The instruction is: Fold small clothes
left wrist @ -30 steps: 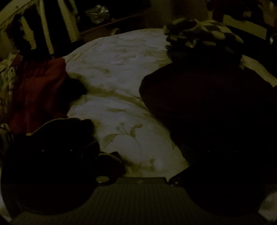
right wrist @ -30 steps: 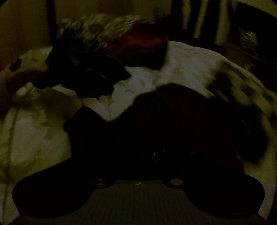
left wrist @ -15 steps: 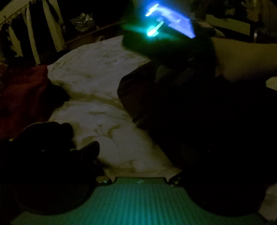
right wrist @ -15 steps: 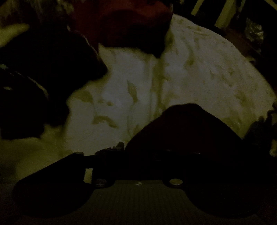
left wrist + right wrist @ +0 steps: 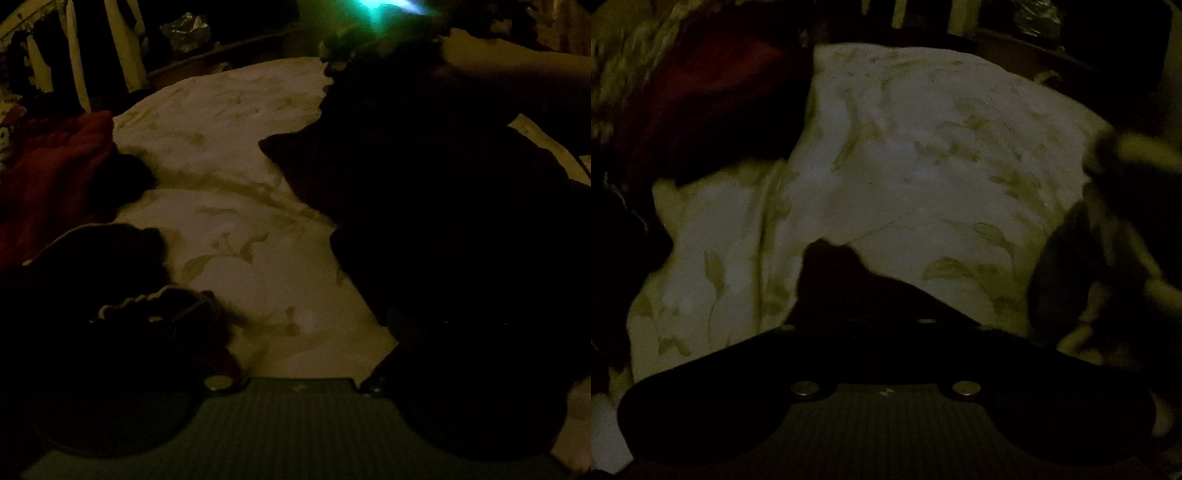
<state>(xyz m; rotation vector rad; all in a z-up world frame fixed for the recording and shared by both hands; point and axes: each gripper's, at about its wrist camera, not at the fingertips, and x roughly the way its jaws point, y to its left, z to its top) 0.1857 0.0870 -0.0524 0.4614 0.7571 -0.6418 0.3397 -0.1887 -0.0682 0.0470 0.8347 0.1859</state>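
A large dark garment [image 5: 443, 221] lies on the right of the pale leaf-print sheet [image 5: 229, 147]. My left gripper [image 5: 303, 314] is open and low over the sheet. The garment covers its right finger, and a small dark piece with pale trim [image 5: 147, 302] lies over its left finger. In the right wrist view my right gripper [image 5: 857, 321] is closing, with a peak of the dark cloth [image 5: 842, 288] standing up between its jaws. A forearm [image 5: 517, 70] and a blue-green light [image 5: 384, 7] mark that hand at the garment's far edge.
Red cloth [image 5: 48, 177] is heaped at the left, also seen as red cloth [image 5: 701, 92]. A blurred checked fabric [image 5: 1126, 184] lies at the right. Dark furniture and pale hanging strips [image 5: 77, 55] stand behind the bed. The lighting is very dim.
The right gripper swept sideways over the sheet, opened off the dark cloth, then closed on it again. Its glowing hand shifted to the upper right in the left view. The left gripper barely moved.
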